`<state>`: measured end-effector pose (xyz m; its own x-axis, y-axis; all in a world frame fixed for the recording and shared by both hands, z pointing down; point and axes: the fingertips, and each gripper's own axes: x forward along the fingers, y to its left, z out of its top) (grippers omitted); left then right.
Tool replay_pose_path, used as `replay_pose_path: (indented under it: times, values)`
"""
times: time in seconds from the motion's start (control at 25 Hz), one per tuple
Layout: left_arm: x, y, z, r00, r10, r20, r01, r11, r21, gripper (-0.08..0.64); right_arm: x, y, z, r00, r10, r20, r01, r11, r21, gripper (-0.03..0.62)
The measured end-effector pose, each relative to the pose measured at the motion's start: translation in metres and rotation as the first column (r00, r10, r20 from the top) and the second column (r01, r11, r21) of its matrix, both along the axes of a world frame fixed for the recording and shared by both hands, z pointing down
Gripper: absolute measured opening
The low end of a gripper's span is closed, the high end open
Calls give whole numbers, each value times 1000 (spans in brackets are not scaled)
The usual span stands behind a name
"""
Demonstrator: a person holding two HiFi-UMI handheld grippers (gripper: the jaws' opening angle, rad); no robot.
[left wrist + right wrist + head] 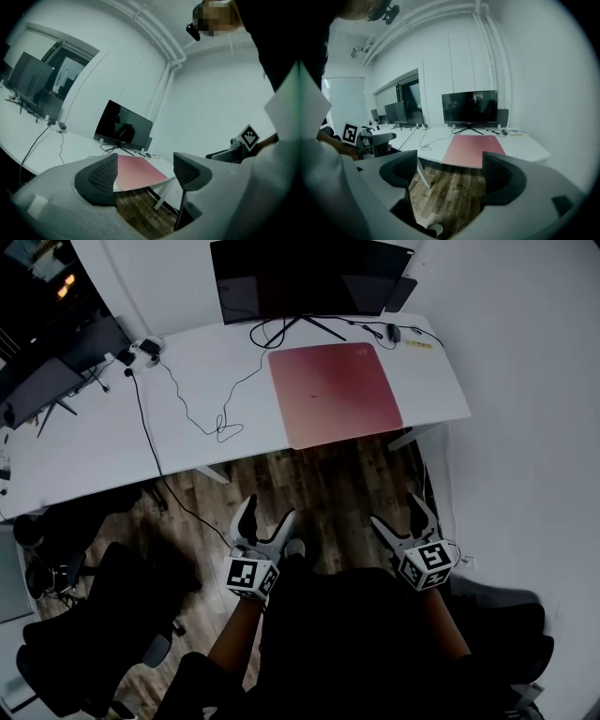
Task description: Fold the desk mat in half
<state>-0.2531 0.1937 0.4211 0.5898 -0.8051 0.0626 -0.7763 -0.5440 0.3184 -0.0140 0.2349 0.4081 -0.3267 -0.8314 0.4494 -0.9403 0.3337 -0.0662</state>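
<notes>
Mat (335,395): laid flat and unfolded on the right part of the desk (187,381), in front of the monitor (300,277).
Mat edges: all four are seen uncovered. The near edge reaches the desk's front edge, and the far edge stops just short of the monitor's stand.
Mat make: pinkish-red, smooth and matte, a rectangle with rounded corners.
Desk: white, smooth and long. A narrow bare strip is left to the right of the mat, a far wider stretch to its left.
Cable (192,413): thin and black, looped on the desk left of the mat, apart from it.
Floor (319,484): dark wood planks. An open strip is seen between the desk's front edge and the grippers.
Left gripper (267,512): held low over the floor, well apart from the mat. Its jaws are spread wide with nothing between them, and the pads are dark and ribbed.
Right gripper (397,510): held low beside the left one, also well apart from the mat. Its jaws are likewise spread wide and empty.
Chair (103,615): black, to the left of the left gripper.
</notes>
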Motion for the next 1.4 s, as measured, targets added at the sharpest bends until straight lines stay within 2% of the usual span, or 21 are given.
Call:
replay_pose_path:
  times: [0.12,0.32,0.48,0.64,0.76,0.96,1.2,1.4]
  values:
    - [-4,-4,13,1000,-16,13,17,1000,-25,354,1,-1,9,1000,-6,-14,5,1000,-29,417]
    - [1,0,34,1000,-18,22,20,995,-93,354,12,-2,10,1000,15,1,-15,1000,-25,417]
    - [13,-6,26,1000,-18,25,20,996,-82,354,27,-10,11,1000,26,15,-26,999,-25,417]
    - [26,-21,12,998,-54,45,56,997,-49,354,45,-29,16,999,15,48,-14,1000,-23,417]
    - [44,-38,4,993,-54,109,55,998,-7,354,61,-53,20,997,-5,77,6,1000,-16,417]
    - [79,-78,0,989,-136,60,140,989,-53,354,100,-104,26,994,-55,97,57,998,-19,417]
    - [136,-129,-7,986,-127,110,132,990,-41,354,142,-161,31,987,-105,124,107,994,-15,417]
    - [161,-161,-12,981,-147,126,154,987,-47,354,169,-194,37,982,-107,157,113,993,-29,417]
